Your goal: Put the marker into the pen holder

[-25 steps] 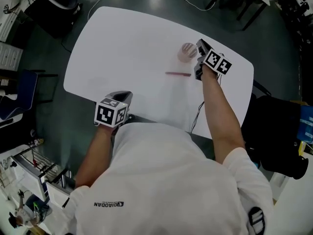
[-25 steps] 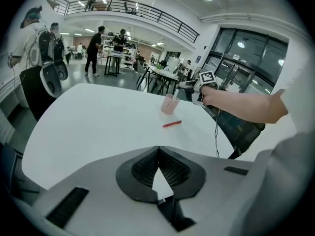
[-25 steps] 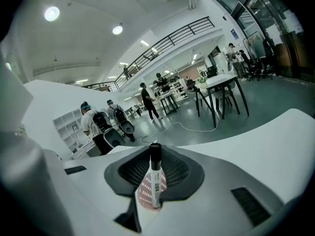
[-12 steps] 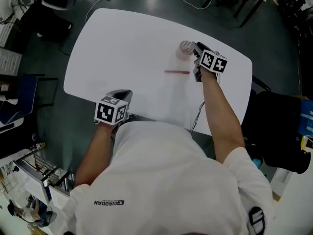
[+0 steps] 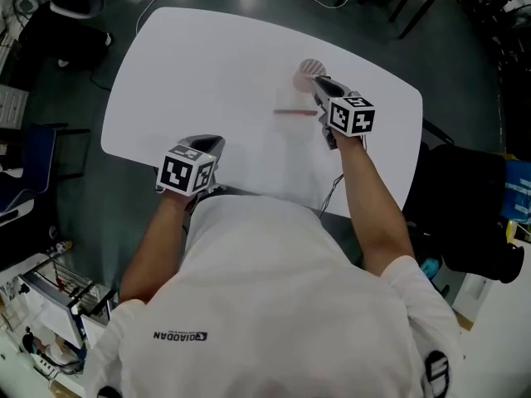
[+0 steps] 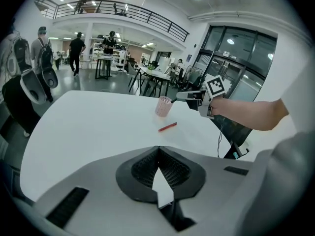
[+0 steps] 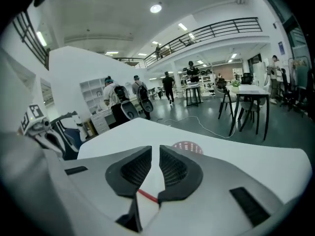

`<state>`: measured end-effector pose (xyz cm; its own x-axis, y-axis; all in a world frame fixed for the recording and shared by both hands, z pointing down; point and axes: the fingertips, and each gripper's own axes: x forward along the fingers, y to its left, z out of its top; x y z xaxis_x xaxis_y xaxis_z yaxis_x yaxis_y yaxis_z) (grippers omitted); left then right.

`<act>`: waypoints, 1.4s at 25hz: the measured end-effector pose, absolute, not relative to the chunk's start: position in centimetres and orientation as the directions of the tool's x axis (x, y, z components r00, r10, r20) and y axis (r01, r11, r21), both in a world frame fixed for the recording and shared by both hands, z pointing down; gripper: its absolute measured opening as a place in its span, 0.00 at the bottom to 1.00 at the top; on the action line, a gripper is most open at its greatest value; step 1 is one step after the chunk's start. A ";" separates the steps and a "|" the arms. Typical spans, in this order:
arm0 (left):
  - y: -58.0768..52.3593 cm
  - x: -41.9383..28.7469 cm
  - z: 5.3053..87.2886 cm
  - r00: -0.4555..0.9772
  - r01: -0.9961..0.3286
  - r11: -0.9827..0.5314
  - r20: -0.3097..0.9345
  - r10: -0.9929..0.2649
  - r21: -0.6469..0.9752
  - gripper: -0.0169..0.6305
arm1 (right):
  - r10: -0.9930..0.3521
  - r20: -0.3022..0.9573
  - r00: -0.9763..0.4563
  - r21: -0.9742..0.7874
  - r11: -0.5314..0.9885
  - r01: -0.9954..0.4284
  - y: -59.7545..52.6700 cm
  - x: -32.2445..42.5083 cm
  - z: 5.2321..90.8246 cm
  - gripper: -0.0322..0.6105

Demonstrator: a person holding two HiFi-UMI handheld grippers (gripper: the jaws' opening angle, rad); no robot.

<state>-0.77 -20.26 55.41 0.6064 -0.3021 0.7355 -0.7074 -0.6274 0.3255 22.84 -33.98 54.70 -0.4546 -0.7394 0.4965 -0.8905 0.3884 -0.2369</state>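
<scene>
I am at the pick-up step: the marker (image 5: 292, 112) lies flat on the white bench (image 5: 207, 73), not yet lifted, just short of the pink pen holder (image 5: 309, 70), which stands upright and apart from it.

My right gripper (image 5: 319, 84) hangs over the marker's near end. Its jaws are closing with only a narrow slit left between them. Through that slit the red marker (image 7: 146, 195) shows low down on the bench, so the pads do not press on it, I judge.

My left gripper (image 5: 211, 143) rests at the near edge, jaws together on nothing.

Next, as I judge it, I must drop the right jaws lower so the pads straddle the barrel before they meet, then lift, tip it upright and carry it over the holder's mouth.

As for writing, the shirt (image 5: 249, 305) carries a small printed word I cannot read surely. The marker and holder show no label I can make out.
</scene>
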 end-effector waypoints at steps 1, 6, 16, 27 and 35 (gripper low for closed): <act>-20.5 -1.0 55.3 0.608 -0.705 -0.631 0.734 -0.303 0.323 0.07 | -0.714 0.521 -0.468 -0.210 0.424 -0.881 -33.5 21.8 55.4 0.15; -21.2 -1.9 55.7 0.606 -0.710 -0.624 0.734 -0.306 0.327 0.07 | -0.557 0.683 -0.473 -0.061 0.602 -0.796 -30.4 18.1 60.3 0.15; -21.2 -4.7 56.4 0.597 -0.744 -0.568 0.732 -0.329 0.351 0.07 | -0.345 0.868 -0.357 0.137 0.858 -0.495 -27.2 14.5 66.4 0.16; -20.4 -7.6 57.4 0.574 -0.788 -0.489 0.735 -0.361 0.374 0.07 | -0.229 0.942 -0.246 0.163 0.951 -0.263 -28.7 13.8 69.3 0.17; -19.4 -7.9 57.7 0.572 -0.793 -0.470 0.738 -0.358 0.387 0.07 | -0.160 0.975 -0.156 0.135 0.978 -0.159 -28.6 14.3 71.3 0.18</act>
